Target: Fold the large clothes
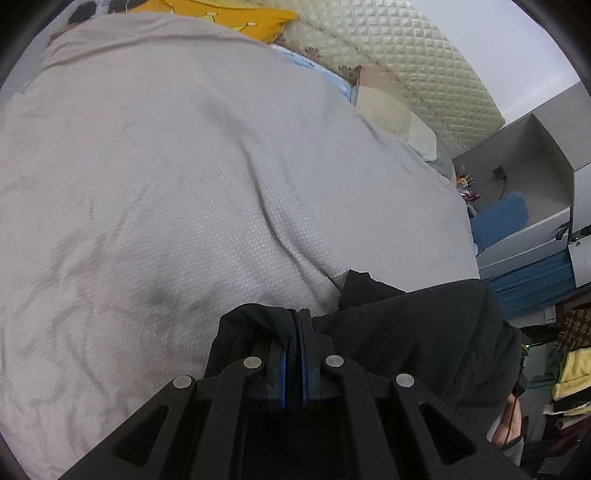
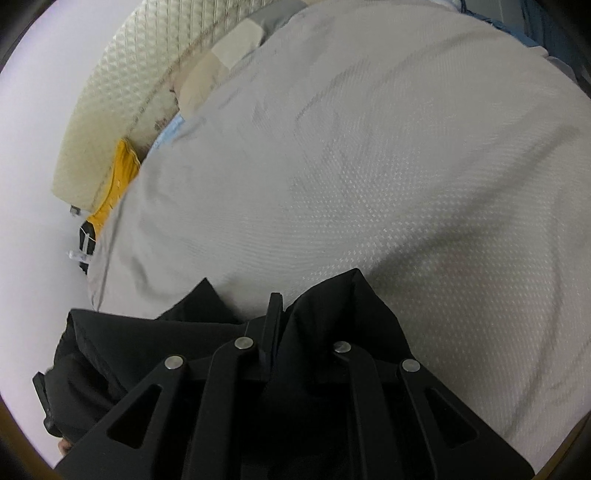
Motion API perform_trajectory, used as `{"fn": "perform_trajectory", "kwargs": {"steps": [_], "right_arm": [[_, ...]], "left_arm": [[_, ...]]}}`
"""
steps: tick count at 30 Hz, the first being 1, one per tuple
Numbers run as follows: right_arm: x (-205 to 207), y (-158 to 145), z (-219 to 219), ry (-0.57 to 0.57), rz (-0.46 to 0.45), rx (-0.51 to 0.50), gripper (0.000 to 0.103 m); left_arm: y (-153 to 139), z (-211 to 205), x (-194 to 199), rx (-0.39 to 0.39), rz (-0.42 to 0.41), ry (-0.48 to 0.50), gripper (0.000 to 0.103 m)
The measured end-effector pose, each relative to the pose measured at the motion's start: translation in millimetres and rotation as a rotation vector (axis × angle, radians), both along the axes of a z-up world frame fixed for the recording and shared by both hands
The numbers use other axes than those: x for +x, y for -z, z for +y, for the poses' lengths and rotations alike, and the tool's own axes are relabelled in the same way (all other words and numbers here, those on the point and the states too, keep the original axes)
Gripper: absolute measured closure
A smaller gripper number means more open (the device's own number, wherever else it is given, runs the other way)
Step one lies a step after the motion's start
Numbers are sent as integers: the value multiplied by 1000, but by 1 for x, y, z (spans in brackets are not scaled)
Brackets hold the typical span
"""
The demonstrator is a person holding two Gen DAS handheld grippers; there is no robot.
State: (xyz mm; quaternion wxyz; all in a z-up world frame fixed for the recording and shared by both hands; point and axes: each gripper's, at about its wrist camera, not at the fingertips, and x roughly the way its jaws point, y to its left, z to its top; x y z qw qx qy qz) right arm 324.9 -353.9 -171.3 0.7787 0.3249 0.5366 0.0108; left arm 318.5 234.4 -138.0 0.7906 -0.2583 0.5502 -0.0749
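Note:
A black garment (image 1: pixel 413 332) hangs at the near edge of a bed with a pale grey textured cover (image 1: pixel 184 166). My left gripper (image 1: pixel 297 325) is shut on a bunched edge of the black cloth, which folds over its blue-padded fingers. In the right wrist view the same black garment (image 2: pixel 332 306) drapes over my right gripper (image 2: pixel 282 306), which is shut on a fold of it. The cloth hides the right finger; the rest of the garment (image 2: pixel 122 343) sags to the left. Both grippers hold the cloth just above the bed cover (image 2: pixel 369 166).
A quilted cream headboard (image 1: pixel 388 55) runs along the far side of the bed, with a yellow cushion (image 1: pixel 229 16) and beige pillows (image 1: pixel 384 107) against it. A grey shelf unit (image 1: pixel 535 173) with blue items and piled clothes (image 1: pixel 569 373) stands at the right.

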Motion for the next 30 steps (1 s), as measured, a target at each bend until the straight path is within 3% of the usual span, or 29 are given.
{"fn": "perform_trajectory", "kwargs": {"steps": [11, 18, 21, 22, 24, 25, 26, 27, 28, 30], "right_arm": [[26, 46, -6, 8, 99, 23, 93], [14, 30, -4, 22, 96, 43, 87], [-1, 14, -3, 29, 77, 54, 78], [-8, 9, -4, 33, 68, 62, 74], [-23, -4, -8, 42, 45, 75, 50], [-26, -9, -6, 42, 34, 75, 39], [-32, -18, -7, 39, 22, 63, 37], [-39, -27, -9, 38, 15, 48, 36], [-42, -35, -9, 40, 7, 37, 36], [-52, -58, -10, 38, -28, 13, 25]], "left_arm": [[42, -9, 36, -21, 91, 18, 97], [41, 3, 21, -115, 147, -29, 97], [28, 8, 5, -155, 139, -33, 92], [24, 12, -1, -173, 139, -39, 88], [14, 17, -11, -178, 137, -35, 79], [6, 21, -18, -172, 128, -36, 64], [-3, 27, -25, -163, 117, -46, 42], [-11, 31, -31, -158, 102, -51, 35], [-27, 36, -40, -137, 60, -41, 31], [-50, 37, -51, -71, 2, -25, 31]]}}
